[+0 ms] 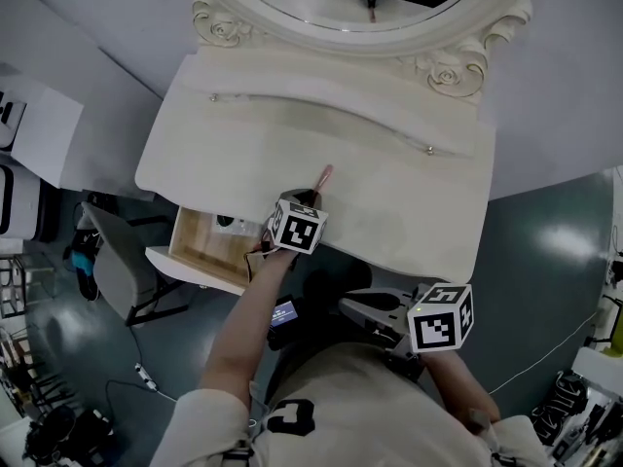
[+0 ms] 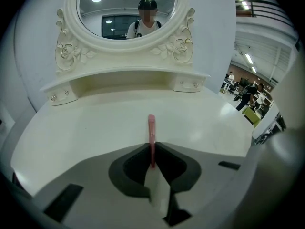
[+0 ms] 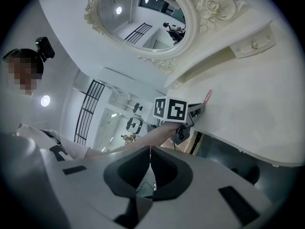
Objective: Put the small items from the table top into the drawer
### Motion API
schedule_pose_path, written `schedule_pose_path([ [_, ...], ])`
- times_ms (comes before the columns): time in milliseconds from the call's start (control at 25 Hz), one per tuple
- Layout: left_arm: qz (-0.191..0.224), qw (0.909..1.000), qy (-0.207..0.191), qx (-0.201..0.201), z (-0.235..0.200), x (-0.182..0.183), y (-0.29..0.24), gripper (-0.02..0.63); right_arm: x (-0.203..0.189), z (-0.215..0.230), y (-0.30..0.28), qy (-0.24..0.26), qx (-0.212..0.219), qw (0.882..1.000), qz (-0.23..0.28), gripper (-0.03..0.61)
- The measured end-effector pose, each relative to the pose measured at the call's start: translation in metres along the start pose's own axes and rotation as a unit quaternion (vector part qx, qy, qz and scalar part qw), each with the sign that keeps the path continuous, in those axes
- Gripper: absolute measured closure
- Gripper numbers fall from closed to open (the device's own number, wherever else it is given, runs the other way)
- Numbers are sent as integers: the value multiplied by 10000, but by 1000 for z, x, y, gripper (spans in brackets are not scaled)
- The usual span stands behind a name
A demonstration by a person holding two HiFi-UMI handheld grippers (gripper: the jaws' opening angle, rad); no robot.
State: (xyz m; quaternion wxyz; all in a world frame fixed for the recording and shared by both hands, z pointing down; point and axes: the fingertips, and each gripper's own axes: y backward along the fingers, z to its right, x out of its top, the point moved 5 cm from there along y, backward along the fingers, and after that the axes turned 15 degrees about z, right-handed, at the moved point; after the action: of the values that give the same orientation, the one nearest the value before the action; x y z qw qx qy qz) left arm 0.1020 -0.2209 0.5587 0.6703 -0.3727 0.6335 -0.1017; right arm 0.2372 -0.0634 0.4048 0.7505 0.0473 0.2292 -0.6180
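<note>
A thin pink stick lies near the front edge of the white dressing table. My left gripper is shut on its near end, and the rest points toward the mirror. The head view shows that gripper at the table's front edge with the pink stick poking out ahead. Just left of it, the wooden drawer stands pulled out, with a small white and dark item at its back. My right gripper is shut and holds nothing. It hangs low in front of the table.
An oval mirror in a carved frame stands at the back of the table, above a low raised shelf. A grey chair sits on the floor left of the drawer. Cables and gear lie at the lower left.
</note>
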Motion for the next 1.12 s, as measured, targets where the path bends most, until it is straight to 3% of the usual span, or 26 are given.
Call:
schedule_pose_path([
  [200,128,9996,238,-65,-3,2,13,528,-9,-9,-4,79,-53,10000,15,549],
  [520,662,9963,527,-139,-6,13,68,528,-22,-26,-18,239,-10,9997,0,548],
  [800,911,9943,521,-200,-19,9,106,528,-42,-48,-38,400,8,9992,-3,549],
  [1120,1053,9923,333,-554,-20,2,134,528,-69,-68,-49,417,-197,9986,242,548],
])
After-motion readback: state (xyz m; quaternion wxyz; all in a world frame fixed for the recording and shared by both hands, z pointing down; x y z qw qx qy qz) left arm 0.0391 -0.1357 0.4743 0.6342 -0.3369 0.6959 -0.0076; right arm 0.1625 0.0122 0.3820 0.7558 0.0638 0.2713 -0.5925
